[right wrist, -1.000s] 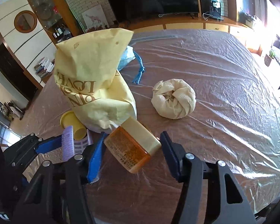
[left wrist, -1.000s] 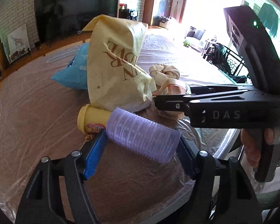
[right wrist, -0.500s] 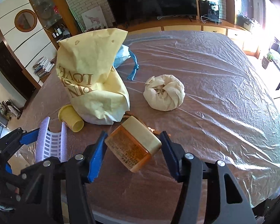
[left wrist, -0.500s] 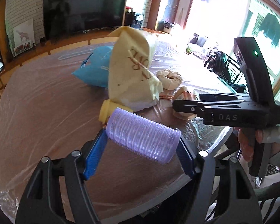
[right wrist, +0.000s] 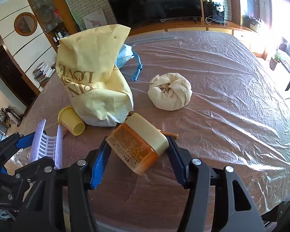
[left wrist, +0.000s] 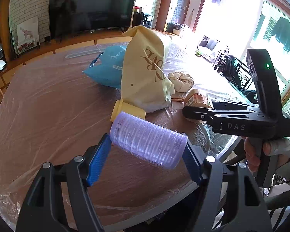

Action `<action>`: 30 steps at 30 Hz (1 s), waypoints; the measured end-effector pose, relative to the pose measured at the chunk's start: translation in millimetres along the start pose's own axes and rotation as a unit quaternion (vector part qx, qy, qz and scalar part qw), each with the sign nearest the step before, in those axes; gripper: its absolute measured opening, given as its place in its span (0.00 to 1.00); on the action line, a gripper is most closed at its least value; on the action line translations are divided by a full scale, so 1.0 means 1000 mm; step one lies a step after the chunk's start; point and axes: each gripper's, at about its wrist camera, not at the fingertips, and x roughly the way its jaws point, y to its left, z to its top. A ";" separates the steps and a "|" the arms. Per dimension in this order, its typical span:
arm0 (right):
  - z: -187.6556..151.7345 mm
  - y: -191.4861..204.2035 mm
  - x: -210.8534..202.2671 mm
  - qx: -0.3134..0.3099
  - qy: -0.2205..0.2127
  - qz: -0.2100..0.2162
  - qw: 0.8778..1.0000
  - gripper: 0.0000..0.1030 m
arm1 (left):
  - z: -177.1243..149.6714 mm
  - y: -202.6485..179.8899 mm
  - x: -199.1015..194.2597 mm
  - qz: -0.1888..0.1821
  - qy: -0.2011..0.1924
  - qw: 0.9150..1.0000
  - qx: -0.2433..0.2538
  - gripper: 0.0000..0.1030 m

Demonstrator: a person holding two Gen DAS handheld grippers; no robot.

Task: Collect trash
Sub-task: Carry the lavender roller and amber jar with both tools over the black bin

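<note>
My left gripper [left wrist: 147, 157] is shut on a ribbed pale purple plastic roll [left wrist: 147, 141], held above the near edge of the table; the roll [right wrist: 46, 145] also shows at the lower left of the right wrist view. My right gripper [right wrist: 137, 154] is shut on an orange jar with a cream lid [right wrist: 137, 145], lifted off the table; the jar [left wrist: 198, 99] pokes out past that gripper's black body in the left wrist view. On the table lie a yellow cup [right wrist: 71, 120], a yellow paper bag [right wrist: 94, 77], a crumpled cream wad [right wrist: 170, 91] and a blue bag [left wrist: 106, 67].
The round table [right wrist: 222, 77] is covered in crinkled clear plastic film. A thin brown stick [right wrist: 171, 134] lies just beyond the jar. A TV [right wrist: 154, 0] and low cabinet stand behind the table. A person's hand [left wrist: 268, 154] grips the right gripper's handle at the table's right edge.
Both grippers have drawn back from the yellow bag toward the table's near edge, each keeping its item. The bag, cup and wad now look farther away.
</note>
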 end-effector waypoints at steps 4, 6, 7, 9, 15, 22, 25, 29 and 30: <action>0.000 -0.001 0.000 0.007 0.001 0.000 1.000 0.55 | 0.000 0.000 0.000 0.000 0.000 1.000 0.001 0.70; 0.003 -0.002 0.000 0.007 0.002 0.005 1.000 0.55 | 0.000 0.000 0.000 0.001 0.000 1.000 0.001 0.70; 0.002 -0.002 -0.002 0.008 -0.002 0.004 1.000 0.55 | 0.000 0.000 0.000 0.001 -0.001 1.000 0.001 0.70; 0.002 -0.001 -0.007 0.003 -0.009 0.001 1.000 0.55 | 0.001 0.001 -0.002 0.002 -0.001 1.000 0.000 0.70; 0.001 0.003 -0.020 0.000 -0.015 0.014 1.000 0.55 | -0.001 0.005 -0.004 -0.001 0.000 1.000 -0.007 0.70; -0.005 0.002 -0.035 0.007 -0.008 0.043 0.999 0.55 | -0.002 0.008 -0.009 -0.004 -0.002 1.000 -0.011 0.70; -0.008 0.003 -0.040 0.006 -0.006 0.050 0.999 0.55 | -0.003 0.009 -0.011 -0.005 -0.002 1.000 -0.013 0.70; -0.012 0.003 -0.046 0.001 -0.004 0.054 0.999 0.55 | -0.006 0.010 -0.014 -0.002 -0.001 1.000 -0.014 0.70; -0.014 0.004 -0.047 0.000 -0.003 0.055 0.998 0.55 | -0.007 0.010 -0.014 -0.001 -0.001 1.000 -0.015 0.70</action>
